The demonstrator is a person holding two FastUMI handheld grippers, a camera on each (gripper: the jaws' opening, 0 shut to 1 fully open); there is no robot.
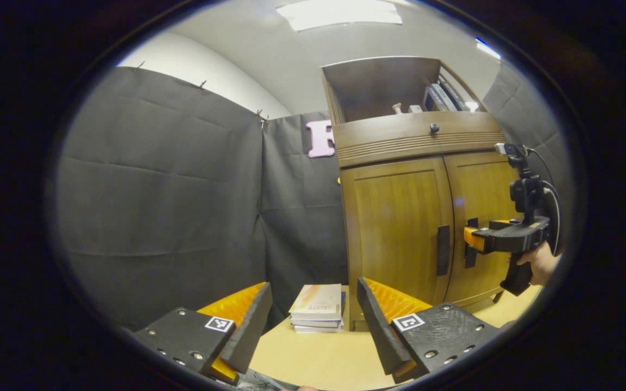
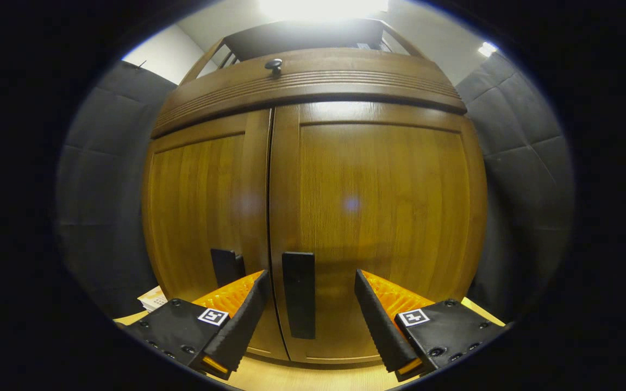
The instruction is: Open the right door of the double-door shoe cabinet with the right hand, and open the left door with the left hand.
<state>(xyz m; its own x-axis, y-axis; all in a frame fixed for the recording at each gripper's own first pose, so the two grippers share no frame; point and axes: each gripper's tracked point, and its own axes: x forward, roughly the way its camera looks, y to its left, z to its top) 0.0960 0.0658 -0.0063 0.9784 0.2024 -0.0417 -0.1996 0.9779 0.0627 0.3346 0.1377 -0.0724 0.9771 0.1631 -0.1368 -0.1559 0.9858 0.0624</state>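
The wooden shoe cabinet [image 1: 400, 228] has two closed doors, each with a dark vertical handle. In the right gripper view the right door [image 2: 383, 217] is close ahead, and its handle [image 2: 298, 293] stands between the spread fingers of my right gripper [image 2: 309, 298], which is open and not pressing on it. The left door's handle [image 2: 227, 266] lies just behind the left finger. In the left gripper view my left gripper [image 1: 313, 309] is open and empty, well back from the left door [image 1: 397, 228] and its handle [image 1: 443, 250]. A hand holds the right gripper [image 1: 470, 239] at the right door's handle.
A stack of books [image 1: 317, 308] lies on the light wooden table [image 1: 313, 358] left of the cabinet. Above the doors there is a drawer with a round knob [image 1: 433, 128] and an open shelf with books [image 1: 443, 98]. Black cloth walls surround the booth.
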